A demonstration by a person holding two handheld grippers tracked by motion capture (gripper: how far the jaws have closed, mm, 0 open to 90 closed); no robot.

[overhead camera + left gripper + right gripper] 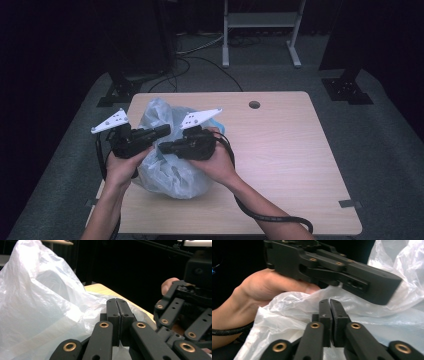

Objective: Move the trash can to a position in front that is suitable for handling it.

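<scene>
Crumpled under both hands, the translucent pale-blue plastic bag sits on the left part of the light wooden table. Left tool and right tool hover above it with jaws pressed together, seemingly pinching nothing. Judging by this, the bag work is barely begun: no film gripped, nothing visibly opened or tied.

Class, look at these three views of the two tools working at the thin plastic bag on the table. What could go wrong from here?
1. The left tool and right tool are both shut with no film clearly pinched, so either may slip off the plastic bag.
2. The tools cross close together above the bag and could knock.
3. The bag sits near the table front edge; tugging might drag it off.
</scene>
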